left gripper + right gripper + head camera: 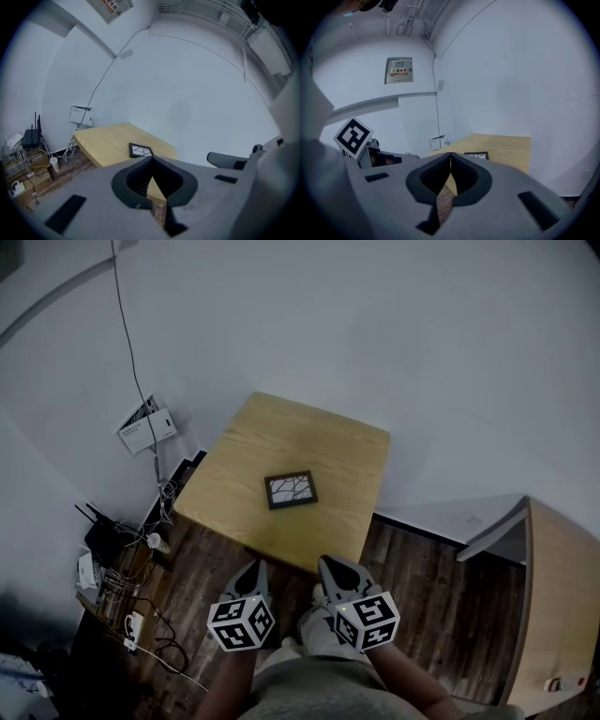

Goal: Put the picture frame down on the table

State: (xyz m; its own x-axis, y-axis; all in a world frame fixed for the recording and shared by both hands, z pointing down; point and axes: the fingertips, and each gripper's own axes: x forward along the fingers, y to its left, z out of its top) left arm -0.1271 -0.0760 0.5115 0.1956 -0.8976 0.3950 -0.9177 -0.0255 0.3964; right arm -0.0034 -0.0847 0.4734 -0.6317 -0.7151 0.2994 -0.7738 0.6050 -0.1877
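Currently the picture frame (291,490) lies flat, face up, near the middle of the table (281,432), so the placement is judged complete. The left gripper (255,570) and right gripper (330,566) hang short of the near table edge, jaws pressed tip to tip on nothing, as no grip is needed. Only the head view shows this clearance; only the gripper views confirm the meeting tips.

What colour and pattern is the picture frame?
The picture frame has a dark border and pale panel with dark branching lines; clearest in head view.
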